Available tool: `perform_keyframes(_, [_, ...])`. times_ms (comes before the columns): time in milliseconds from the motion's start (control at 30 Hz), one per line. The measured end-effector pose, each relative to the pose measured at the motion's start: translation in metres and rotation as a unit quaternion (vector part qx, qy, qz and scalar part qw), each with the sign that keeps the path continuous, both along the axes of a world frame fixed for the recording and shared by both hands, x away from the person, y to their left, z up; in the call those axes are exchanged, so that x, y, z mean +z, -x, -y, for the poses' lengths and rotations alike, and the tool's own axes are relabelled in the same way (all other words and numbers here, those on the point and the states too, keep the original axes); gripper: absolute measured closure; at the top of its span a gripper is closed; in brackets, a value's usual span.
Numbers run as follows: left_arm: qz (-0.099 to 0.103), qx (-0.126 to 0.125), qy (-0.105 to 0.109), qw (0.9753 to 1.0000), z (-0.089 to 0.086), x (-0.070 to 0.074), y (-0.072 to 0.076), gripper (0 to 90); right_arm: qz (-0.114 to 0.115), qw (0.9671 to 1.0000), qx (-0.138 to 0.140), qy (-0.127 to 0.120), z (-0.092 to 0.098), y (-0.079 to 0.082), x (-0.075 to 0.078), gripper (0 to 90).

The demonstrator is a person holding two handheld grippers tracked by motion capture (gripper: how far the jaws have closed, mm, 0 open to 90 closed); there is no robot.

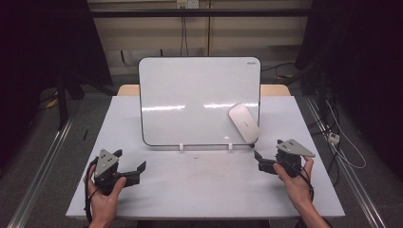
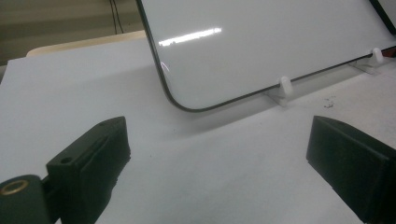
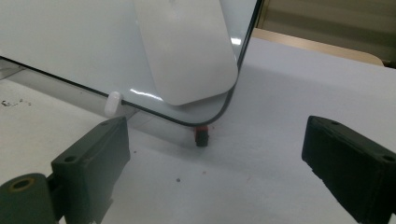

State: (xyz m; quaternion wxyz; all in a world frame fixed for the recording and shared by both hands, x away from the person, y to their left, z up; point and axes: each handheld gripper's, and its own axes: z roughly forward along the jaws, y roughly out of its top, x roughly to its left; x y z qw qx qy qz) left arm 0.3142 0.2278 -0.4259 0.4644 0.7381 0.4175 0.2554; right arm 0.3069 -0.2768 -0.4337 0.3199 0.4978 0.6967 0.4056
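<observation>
A whiteboard point(image 1: 190, 99) stands upright across the middle of the table, held by two white clips at its lower edge. A pale oblong eraser point(image 1: 244, 122) sticks to its lower right corner and shows large in the right gripper view point(image 3: 187, 46). My left gripper point(image 1: 129, 160) rests on the table in front of the board's lower left corner point(image 2: 187, 100), open and empty. My right gripper point(image 1: 267, 148) sits just right of the board's lower right corner, open and empty, and looks at the eraser. A small black and red piece point(image 3: 201, 135) lies under that corner.
The white table point(image 1: 199, 190) is bare in front of the board apart from a few dark specks point(image 2: 329, 101). White clips point(image 2: 285, 86) point(image 3: 112, 102) stick out from the board's base. Cables and dark frames lie on the floor either side.
</observation>
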Motion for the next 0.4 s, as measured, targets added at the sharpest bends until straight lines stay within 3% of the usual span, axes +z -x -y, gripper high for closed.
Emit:
perform_keyframes(233, [0.003,0.004,0.001,1.0000,-0.002,0.001,0.003,5.9,-0.008,1.0000,-0.002,0.001,0.005,0.013,-0.014,7.7])
perform_keyframes(400, [-0.003,0.005,0.000,1.0000,-0.002,0.000,0.001,5.9,-0.002,1.0000,-0.003,-0.005,0.006,0.012,-0.012,7.6])
